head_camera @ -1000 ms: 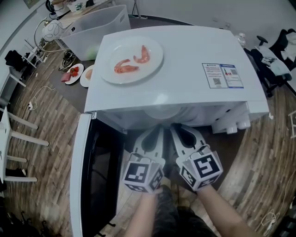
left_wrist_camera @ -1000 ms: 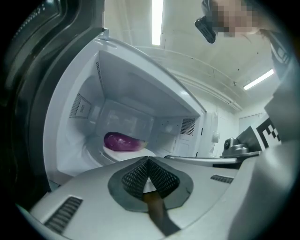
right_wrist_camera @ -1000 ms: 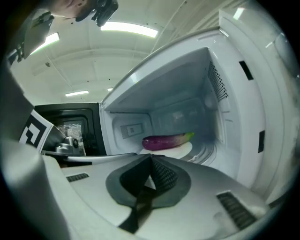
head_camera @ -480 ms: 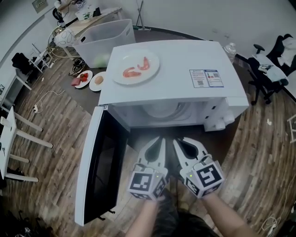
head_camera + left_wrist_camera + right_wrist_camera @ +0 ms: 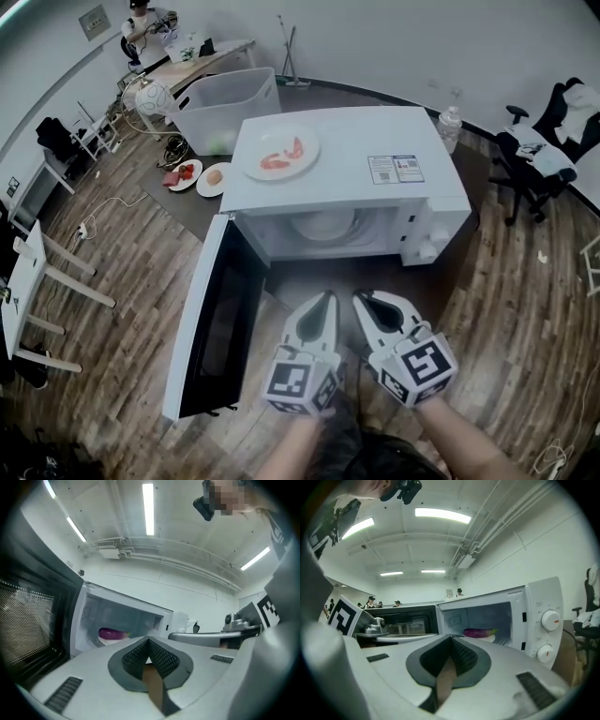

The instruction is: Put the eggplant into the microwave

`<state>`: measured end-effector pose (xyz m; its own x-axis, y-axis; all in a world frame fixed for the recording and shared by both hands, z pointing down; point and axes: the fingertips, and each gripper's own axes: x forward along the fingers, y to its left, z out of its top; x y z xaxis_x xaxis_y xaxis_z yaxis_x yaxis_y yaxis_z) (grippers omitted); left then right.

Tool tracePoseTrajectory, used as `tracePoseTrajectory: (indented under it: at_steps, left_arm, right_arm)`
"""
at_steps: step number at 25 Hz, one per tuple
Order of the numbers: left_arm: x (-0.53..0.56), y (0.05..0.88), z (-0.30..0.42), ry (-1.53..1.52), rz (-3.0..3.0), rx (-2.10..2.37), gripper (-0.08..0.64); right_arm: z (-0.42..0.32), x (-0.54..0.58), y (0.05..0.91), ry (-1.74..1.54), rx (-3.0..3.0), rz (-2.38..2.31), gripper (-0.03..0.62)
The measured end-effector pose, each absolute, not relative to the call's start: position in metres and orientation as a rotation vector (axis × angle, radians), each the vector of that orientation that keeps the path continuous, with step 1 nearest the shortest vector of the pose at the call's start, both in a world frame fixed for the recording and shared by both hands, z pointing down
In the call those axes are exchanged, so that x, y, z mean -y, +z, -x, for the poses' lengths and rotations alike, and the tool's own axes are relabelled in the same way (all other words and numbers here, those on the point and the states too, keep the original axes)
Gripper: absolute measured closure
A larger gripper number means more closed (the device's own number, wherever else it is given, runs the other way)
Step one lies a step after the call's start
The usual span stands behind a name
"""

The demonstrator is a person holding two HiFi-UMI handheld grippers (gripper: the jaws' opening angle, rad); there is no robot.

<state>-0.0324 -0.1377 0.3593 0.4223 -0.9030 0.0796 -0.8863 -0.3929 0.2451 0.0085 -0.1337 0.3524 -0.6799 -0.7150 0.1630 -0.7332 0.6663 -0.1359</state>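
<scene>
Purple eggplant (image 5: pixel 112 633): lies on the white plate (image 5: pixel 108 641) inside the microwave (image 5: pixel 347 178), door (image 5: pixel 211 328) swung wide; left tool (image 5: pixel 325 300) and right tool (image 5: pixel 362 300), both closed and empty, have drawn back from the cavity, so placement looks done.

Eggplant (image 5: pixel 479 632) lies inside the microwave (image 5: pixel 347 169), seemingly on a plate (image 5: pixel 110 641); door (image 5: pixel 211 328) open at left.

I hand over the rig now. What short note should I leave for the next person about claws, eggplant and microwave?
Left claw: shut, empty.
Right claw: shut, empty.
Both are in front of the microwave, clear of it.
Eggplant: inside, on a white plate.
Door: open.
Done: eggplant is in.
Left: perhaps close the door.
</scene>
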Motion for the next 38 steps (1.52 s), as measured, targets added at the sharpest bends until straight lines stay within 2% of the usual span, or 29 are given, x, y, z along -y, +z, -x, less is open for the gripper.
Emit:
tracePoseTrajectory:
  at_steps: [38]
  left_arm:
    - [-0.064, 0.299, 0.026, -0.131, -2.392, 1.633, 0.560]
  right_arm:
    - [-0.014, -0.072, 0.278, 0.233, 2.896, -1.083, 0.592]
